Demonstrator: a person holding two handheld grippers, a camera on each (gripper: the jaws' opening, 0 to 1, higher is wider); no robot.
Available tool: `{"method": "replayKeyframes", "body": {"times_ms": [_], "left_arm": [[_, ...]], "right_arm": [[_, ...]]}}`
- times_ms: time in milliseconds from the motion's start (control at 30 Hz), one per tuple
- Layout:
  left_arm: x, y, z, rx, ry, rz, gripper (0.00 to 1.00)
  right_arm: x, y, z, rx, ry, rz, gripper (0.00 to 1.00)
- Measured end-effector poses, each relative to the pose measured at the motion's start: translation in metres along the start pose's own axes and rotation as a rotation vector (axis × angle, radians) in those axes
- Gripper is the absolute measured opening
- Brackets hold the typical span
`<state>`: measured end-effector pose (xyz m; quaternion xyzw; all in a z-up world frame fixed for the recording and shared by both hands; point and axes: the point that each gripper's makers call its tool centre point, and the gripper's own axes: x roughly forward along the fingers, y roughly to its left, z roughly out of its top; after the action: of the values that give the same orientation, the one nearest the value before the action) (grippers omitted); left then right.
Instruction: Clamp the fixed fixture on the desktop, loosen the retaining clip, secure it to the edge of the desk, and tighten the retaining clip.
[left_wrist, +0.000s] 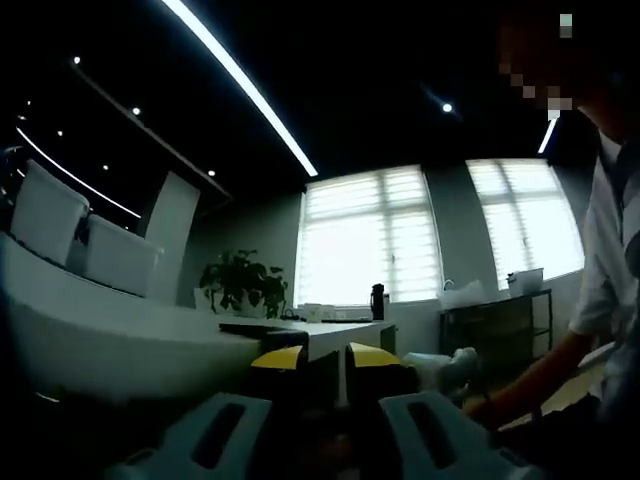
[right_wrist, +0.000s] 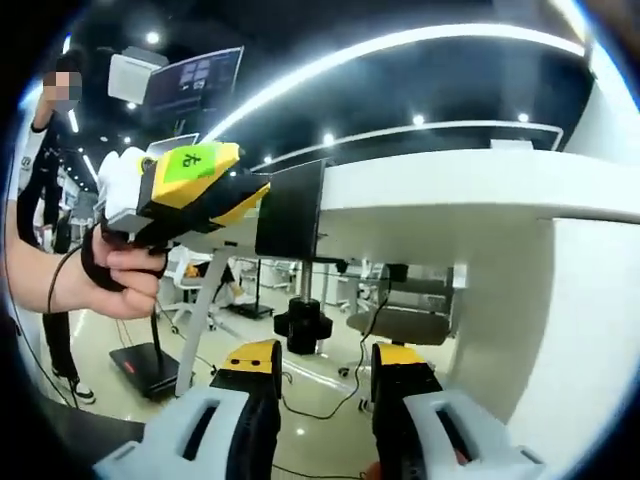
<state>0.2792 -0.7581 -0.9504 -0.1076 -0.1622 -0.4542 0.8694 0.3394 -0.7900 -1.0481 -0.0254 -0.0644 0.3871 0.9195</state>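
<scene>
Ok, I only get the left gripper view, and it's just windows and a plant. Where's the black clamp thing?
Observer: The right gripper view has it. The black fixture sits on the edge of the white desk.
Operator: Is my left gripper near it?
Observer: Yes. The left gripper, held in a hand, has its yellow tips right up against the fixture's plate.
Operator: Is there something to twist?
Observer: A black knob hangs under the desk edge, below the plate. The right gripper is open beneath it and not touching it.
</scene>
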Motion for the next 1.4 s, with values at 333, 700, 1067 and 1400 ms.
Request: {"method": "replayKeyframes", "body": {"times_ms": [333,700,1067,1400], "left_arm": [[-0.012,-0.006,0.006,0.037,0.021,0.038,0.24],[-0.044,0.004,0.018,-0.029,-0.017,0.125,0.35],[-0.059,0.012,0.045,-0.011,-0.062,0.211,0.35],[-0.067,0.014,0.065,0.011,-0.082,0.260,0.35]], "right_arm": [[0.003,-0.015,0.012,0.035,0.006,-0.011,0.35],[-0.012,-0.005,0.030,-0.071,0.016,0.039,0.37],[-0.033,-0.002,0.039,-0.031,0.008,0.046,0.39],[-0.046,-0.003,0.078,-0.034,-0.048,0.028,0.39]]}}
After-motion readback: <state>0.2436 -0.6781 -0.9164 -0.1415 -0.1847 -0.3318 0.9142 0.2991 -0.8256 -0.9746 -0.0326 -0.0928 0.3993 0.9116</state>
